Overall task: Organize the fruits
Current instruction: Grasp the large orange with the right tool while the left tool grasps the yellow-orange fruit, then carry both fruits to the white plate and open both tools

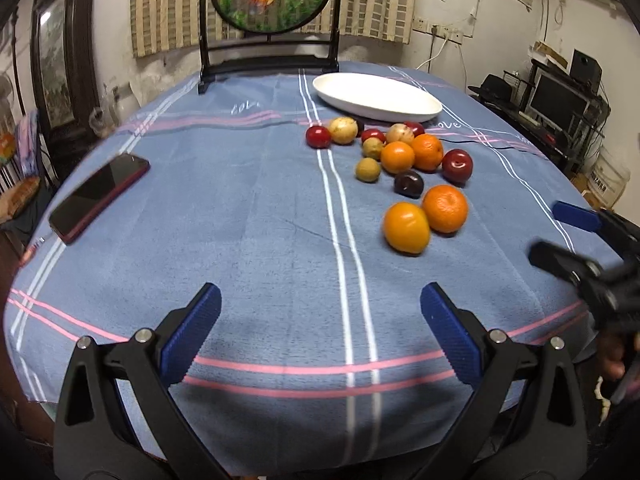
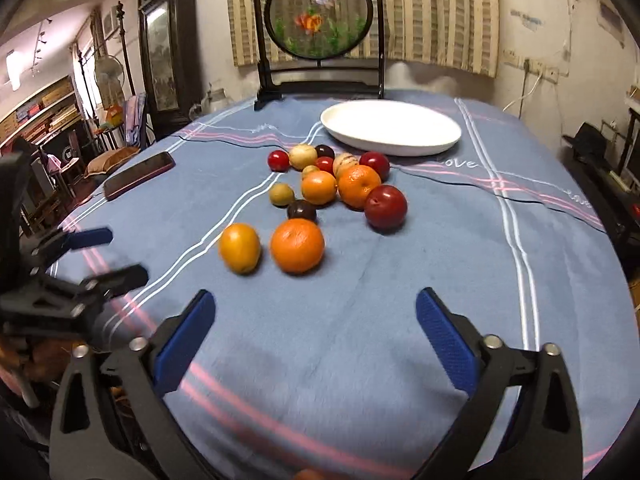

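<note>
Several loose fruits lie in a cluster on the blue tablecloth: oranges (image 1: 445, 208) (image 2: 297, 245), a yellow-orange fruit (image 1: 406, 227) (image 2: 239, 247), red plums (image 1: 457, 165) (image 2: 385, 206), a dark plum (image 1: 408, 184) (image 2: 301, 211) and small tan fruits (image 1: 367, 169) (image 2: 281, 194). An empty white oval plate (image 1: 376, 97) (image 2: 391, 127) sits behind them. My left gripper (image 1: 320, 312) is open and empty, near the front edge, left of the fruits. My right gripper (image 2: 316, 316) is open and empty, just in front of the fruits; it also shows at the right of the left wrist view (image 1: 560, 236).
A dark red phone (image 1: 98, 196) (image 2: 139, 174) lies on the left of the table. A round goldfish screen on a black stand (image 1: 271, 20) (image 2: 320, 32) stands at the back edge. Furniture stands around the table.
</note>
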The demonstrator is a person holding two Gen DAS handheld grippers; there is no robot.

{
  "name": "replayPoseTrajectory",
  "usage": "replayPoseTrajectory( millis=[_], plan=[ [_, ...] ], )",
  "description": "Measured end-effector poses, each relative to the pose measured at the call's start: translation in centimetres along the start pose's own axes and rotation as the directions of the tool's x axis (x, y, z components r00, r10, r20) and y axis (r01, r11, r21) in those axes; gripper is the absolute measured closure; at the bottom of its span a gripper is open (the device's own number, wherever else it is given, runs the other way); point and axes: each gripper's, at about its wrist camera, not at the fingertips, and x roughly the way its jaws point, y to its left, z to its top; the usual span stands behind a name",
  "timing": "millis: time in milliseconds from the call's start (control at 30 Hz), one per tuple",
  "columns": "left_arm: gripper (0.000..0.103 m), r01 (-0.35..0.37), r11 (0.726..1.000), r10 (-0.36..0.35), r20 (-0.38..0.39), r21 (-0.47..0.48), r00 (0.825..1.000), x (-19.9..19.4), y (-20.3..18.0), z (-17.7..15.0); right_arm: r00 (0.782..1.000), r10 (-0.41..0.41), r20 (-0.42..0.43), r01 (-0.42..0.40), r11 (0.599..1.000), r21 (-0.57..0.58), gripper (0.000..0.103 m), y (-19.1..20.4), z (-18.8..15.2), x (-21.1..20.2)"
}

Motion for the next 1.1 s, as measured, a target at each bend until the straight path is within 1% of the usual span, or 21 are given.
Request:
replayPoseTrajectory(
  millis=[33, 133, 200, 333, 433, 467, 500, 533, 567, 633, 700, 733, 800, 867, 900, 933, 1033, 1100],
  plan=[
    [0.002, 0.011, 1.0, -0.011, -0.004, -0.009, 1.0, 0.3, 0.3, 0.0, 0.999, 0.01, -0.039, -0.01, 1.0, 0.001, 0.019, -0.1, 0.6, 1.2],
    [0.002, 0.023, 1.0, -0.023, 0.004, -0.016, 1.0, 0.9, 0.8, 0.0, 0.993, 0.027, -0.112, -0.028, 1.0, -0.009, 0.031, 0.0, 1.4, 4.1],
    [0.002, 0.023, 1.0, -0.023, 0.018, 0.002, 1.0, 1.1, 0.8, 0.1, 0.987, 0.025, -0.16, -0.029, 0.999, -0.025, 0.035, 0.5, 2.0, 5.8],
    [0.002, 0.039, 0.998, -0.041, 0.044, 0.054, 0.998, 1.0, 0.2, 0.5, 0.981, 0.017, -0.192, -0.03, 0.997, -0.066, 0.035, 1.1, 2.9, 7.4],
    [0.002, 0.066, 0.994, -0.07, 0.051, 0.088, 0.996, 1.3, -0.4, 1.1, 0.978, 0.009, -0.207, -0.029, 0.995, -0.097, 0.036, 1.5, 3.5, 8.4],
    [0.002, 0.069, 0.993, -0.074, 0.049, 0.095, 0.996, 1.4, -0.6, 1.2, 0.977, 0.004, -0.215, -0.028, 0.993, -0.11, 0.039, 1.6, 3.6, 8.8],
    [0.002, 0.07, 0.992, -0.075, 0.045, 0.103, 0.996, 1.7, -0.8, 1.3, 0.975, 0.001, -0.22, -0.028, 0.992, -0.121, 0.048, 1.5, 3.8, 9.2],
    [0.002, 0.071, 0.992, -0.076, 0.04, 0.108, 0.996, 1.9, -0.9, 1.3, 0.974, 0.021, -0.227, -0.05, 0.992, -0.12, 0.056, 1.5, 3.8, 9.4],
    [0.002, 0.073, 0.991, -0.078, 0.033, 0.112, 0.996, 2.2, -1.1, 1.4, 0.973, 0.043, -0.227, -0.069, 0.991, -0.111, 0.059, 1.3, 3.7, 9.5],
    [0.002, 0.085, 0.99, -0.088, 0.019, 0.116, 0.996, 2.6, -1.3, 1.6, 0.976, 0.054, -0.213, -0.076, 0.992, -0.098, 0.059, 0.8, 3.7, 9.3],
    [0.003, 0.101, 0.987, -0.103, 0.005, 0.125, 0.995, 3.2, -1.9, 2.1, 0.98, 0.089, -0.178, -0.099, 0.994, -0.051, 0.059, -0.2, 3.5, 8.5],
    [0.004, 0.106, 0.985, -0.107, 0.001, 0.133, 0.994, 3.4, -2.3, 2.3, 0.981, 0.112, -0.156, -0.115, 0.993, -0.009, 0.059, -1.1, 3.3, 7.9],
    [0.009, 0.117, 0.981, -0.117, -0.009, 0.154, 0.993, 3.9, -3.3, 2.8, 0.984, 0.123, -0.127, -0.118, 0.992, 0.041, 0.059, -2.2, 3.0, 7.1],
    [0.02, 0.142, 0.975, -0.138, -0.037, 0.17, 0.99, 5.0, -4.6, 3.7, 0.985, 0.13, -0.11, -0.119, 0.988, 0.098, 0.059, -3.6, 2.4, 6.7],
    [0.024, 0.154, 0.973, -0.147, -0.053, 0.172, 0.988, 5.6, -5.1, 3.9, 0.984, 0.148, -0.097, -0.135, 0.982, 0.135, 0.059, -4.4, 2.2, 6.4],
    [0.028, 0.163, 0.972, -0.154, -0.066, 0.171, 0.986, 6.0, -5.4, 4.0, 0.984, 0.155, -0.09, -0.14, 0.979, 0.149, 0.059, -4.7, 2.0, 6.2],
    [0.031, 0.168, 0.971, -0.153, -0.098, 0.172, 0.983, 7.3, -6.3, 4.3, 0.984, 0.162, -0.075, -0.147, 0.973, 0.177, 0.059, -5.6, 1.8, 5.7],
    [0.033, 0.169, 0.972, -0.151, -0.118, 0.163, 0.981, 7.8, -6.5, 4.4, 0.983, 0.171, -0.06, -0.159, 0.972, 0.176, 0.059, -5.6, 1.8, 5.5]
  ],
)
